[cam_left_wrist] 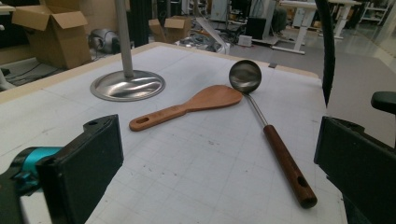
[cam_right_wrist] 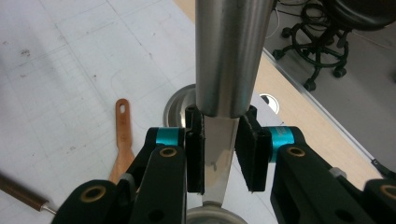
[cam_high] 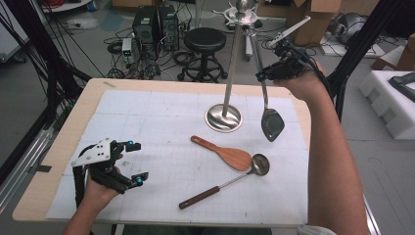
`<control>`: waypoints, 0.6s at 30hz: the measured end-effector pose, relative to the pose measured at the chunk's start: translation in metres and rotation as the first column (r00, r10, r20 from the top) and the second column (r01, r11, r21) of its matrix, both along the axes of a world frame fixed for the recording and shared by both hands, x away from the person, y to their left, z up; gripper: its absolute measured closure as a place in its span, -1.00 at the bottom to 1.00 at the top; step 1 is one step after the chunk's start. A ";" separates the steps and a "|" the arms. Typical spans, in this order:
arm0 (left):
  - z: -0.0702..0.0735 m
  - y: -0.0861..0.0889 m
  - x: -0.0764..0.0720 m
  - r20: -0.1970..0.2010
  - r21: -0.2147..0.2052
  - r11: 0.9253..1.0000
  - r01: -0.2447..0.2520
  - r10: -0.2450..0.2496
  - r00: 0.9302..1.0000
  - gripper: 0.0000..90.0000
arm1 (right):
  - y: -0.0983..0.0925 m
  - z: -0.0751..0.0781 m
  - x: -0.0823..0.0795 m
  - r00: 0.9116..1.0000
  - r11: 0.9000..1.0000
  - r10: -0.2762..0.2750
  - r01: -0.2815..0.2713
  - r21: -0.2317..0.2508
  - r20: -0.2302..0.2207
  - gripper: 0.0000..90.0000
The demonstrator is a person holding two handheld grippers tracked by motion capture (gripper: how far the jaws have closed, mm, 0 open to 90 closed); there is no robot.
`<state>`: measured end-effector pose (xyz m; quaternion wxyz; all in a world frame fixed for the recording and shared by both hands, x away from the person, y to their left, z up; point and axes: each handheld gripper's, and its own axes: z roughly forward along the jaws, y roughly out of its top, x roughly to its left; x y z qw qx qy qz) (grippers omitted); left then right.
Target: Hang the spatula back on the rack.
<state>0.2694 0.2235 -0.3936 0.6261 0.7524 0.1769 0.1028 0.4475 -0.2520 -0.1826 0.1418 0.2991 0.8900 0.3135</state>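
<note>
My right gripper (cam_high: 262, 74) is raised over the table's far right and is shut on the handle of a steel serving spoon (cam_high: 272, 125), which hangs almost straight down beside the steel stand (cam_high: 223, 117). In the right gripper view the pads (cam_right_wrist: 196, 149) flank the flat steel handle (cam_right_wrist: 219, 154) just below its tubular part. My left gripper (cam_high: 135, 162) rests on the mat at the near left, open with nothing between its jaws (cam_left_wrist: 219, 158). A wooden spatula (cam_high: 230, 155) and a steel ladle with a brown handle (cam_high: 230, 183) lie mid-table.
A white gridded mat (cam_high: 161, 122) covers the wooden table. The stand's round base (cam_left_wrist: 127, 85) sits at the far centre, its top with hooks (cam_high: 243, 14) reaching high. Beyond the table stand a black stool (cam_high: 204, 41), computer towers and cardboard boxes.
</note>
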 end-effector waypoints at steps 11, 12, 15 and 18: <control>0.000 0.002 0.000 -0.002 -0.005 1.000 -0.011 0.011 1.000 -0.96 | 0.007 -0.006 0.003 1.000 1.000 -0.001 0.001 -0.010 -0.029 0.63; 0.000 0.002 0.000 -0.001 -0.002 1.000 -0.010 0.010 1.000 -0.96 | 0.008 -0.006 0.004 1.000 1.000 0.006 -0.006 -0.008 -0.028 0.63; 0.000 0.001 0.000 -0.004 -0.002 1.000 -0.006 0.006 1.000 -0.96 | 0.010 -0.006 0.005 1.000 1.000 0.007 -0.008 -0.006 -0.021 0.63; 0.000 0.001 -0.001 -0.003 -0.001 1.000 -0.007 0.007 1.000 -0.96 | 0.010 -0.004 0.004 1.000 1.000 -0.002 0.002 0.001 -0.008 0.66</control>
